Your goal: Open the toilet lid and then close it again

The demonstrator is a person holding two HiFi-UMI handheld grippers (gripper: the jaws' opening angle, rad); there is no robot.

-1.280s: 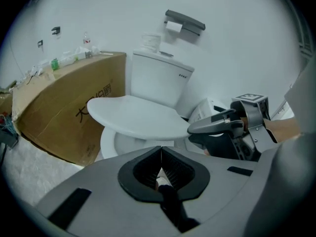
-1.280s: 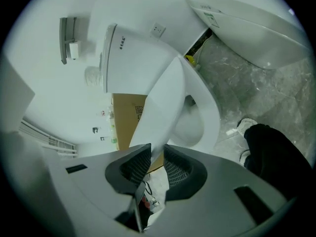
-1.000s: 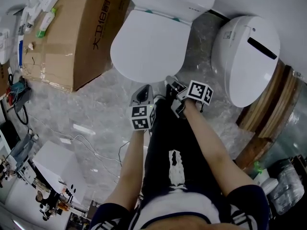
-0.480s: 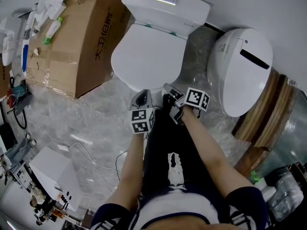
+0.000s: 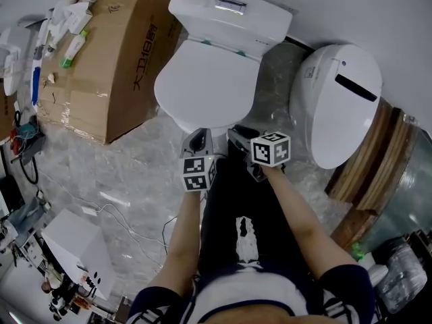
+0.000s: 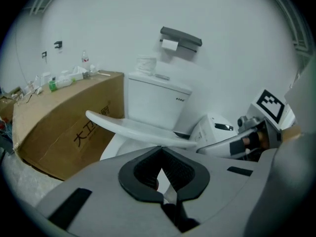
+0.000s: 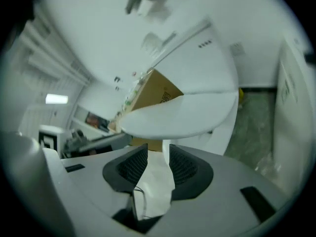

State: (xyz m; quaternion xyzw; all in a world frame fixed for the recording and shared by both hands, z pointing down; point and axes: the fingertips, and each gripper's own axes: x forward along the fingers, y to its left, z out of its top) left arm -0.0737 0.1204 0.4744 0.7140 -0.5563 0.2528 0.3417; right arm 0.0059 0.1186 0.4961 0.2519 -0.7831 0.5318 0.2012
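Toilet lid (image 5: 206,79) lay closed, left gripper (image 6: 160,151) near its front rim, jaws together, empty, right gripper (image 7: 158,152) alongside, jaws slightly apart, empty.

Left gripper (image 5: 200,138) and right gripper (image 5: 237,134) are edging toward the toilet lid (image 5: 206,79). The gap is narrowing, and the lid's front rim is now lying just ahead of both sets of jaws. Right gripper is rolling over and drawing slightly closer to the left one.
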